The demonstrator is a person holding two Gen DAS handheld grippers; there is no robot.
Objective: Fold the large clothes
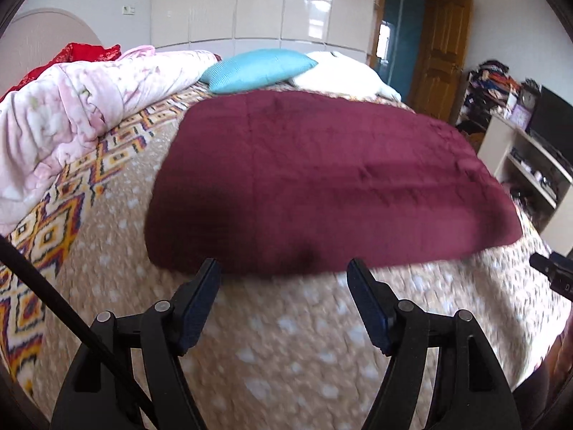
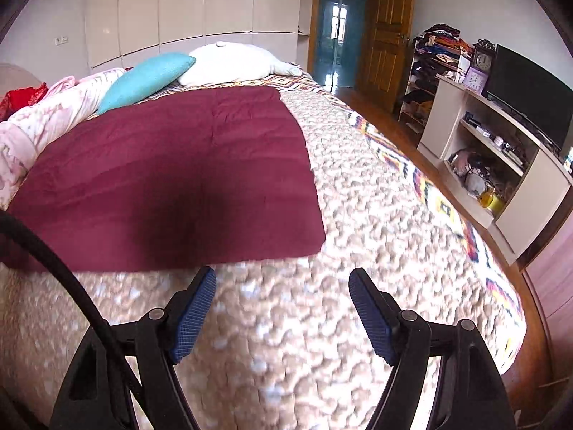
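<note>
A large maroon cloth (image 1: 322, 179) lies flat as a rectangle on the beige patterned bedspread (image 1: 286, 340). It also shows in the right wrist view (image 2: 172, 186). My left gripper (image 1: 284, 268) is open and empty, its fingertips just at the cloth's near edge, left of middle. My right gripper (image 2: 283, 276) is open and empty, hovering over the bedspread (image 2: 358, 233) just in front of the cloth's near right corner. A tip of the right gripper shows at the right edge of the left wrist view (image 1: 551, 268).
A pink quilt (image 1: 71, 114) is bunched along the left of the bed. A teal pillow (image 1: 258, 70) and a white pillow (image 1: 340, 71) lie at the far end. A white TV stand (image 2: 494, 150) with a TV (image 2: 530, 82) stands right of the bed.
</note>
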